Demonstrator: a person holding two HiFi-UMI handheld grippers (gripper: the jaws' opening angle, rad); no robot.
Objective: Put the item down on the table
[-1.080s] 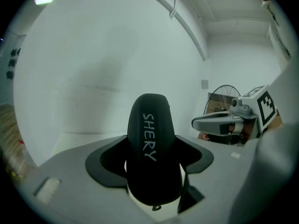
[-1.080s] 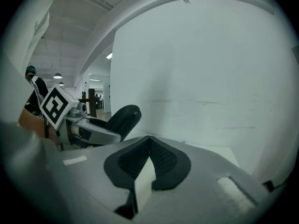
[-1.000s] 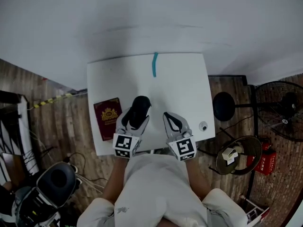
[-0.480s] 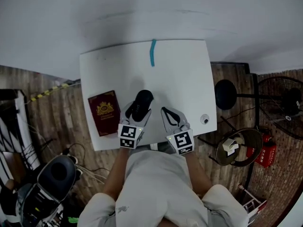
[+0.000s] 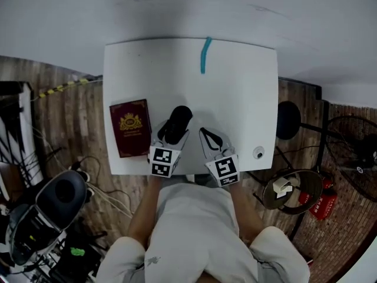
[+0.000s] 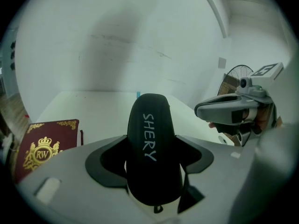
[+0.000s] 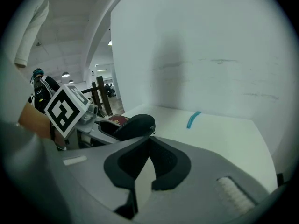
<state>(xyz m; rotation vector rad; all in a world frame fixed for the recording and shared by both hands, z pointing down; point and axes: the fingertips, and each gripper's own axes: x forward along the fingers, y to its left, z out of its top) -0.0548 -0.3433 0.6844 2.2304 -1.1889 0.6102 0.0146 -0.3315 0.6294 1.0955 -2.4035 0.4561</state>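
Head view: white counter point(image 5: 235, 99), rectangular, biggest thing in frame. Plank floor point(image 5: 65, 117) shows off its L, R and near sides, pale wall point(image 5: 177, 10) at its far edge. Person point(image 5: 194, 229) in white top stands at counter's near edge, both arms fwd over it.

Black stool point(image 5: 288, 120) on floor just off counter's R edge.

Red booklet point(image 5: 130, 127), gold crest on cover, lies flat on counter's near-L part, close to L edge.

Left hand-held gripper point(image 5: 174, 130) is over counter's near edge, approx mid-width, marker cube toward person. Its jaws are spread wide and clamped on black case point(image 5: 178, 119). Left gripper view: pads press both flanks of case, white lettering "SHERY" on top face, rounded end aimed at counter's far edge. Case sits low over counter's near part; can't tell if it touches the surface.

Right hand-held gripper point(image 5: 206, 135) also over counter's near edge, R of ctr. Right gripper view: jaw tips meet, nothing betw them, so closed and empty.

Teal strip point(image 5: 204, 55) lies flat at counter's far edge, approx mid-width.

Small round thing point(image 5: 258, 152) at counter's near-R corner; too small to ID.
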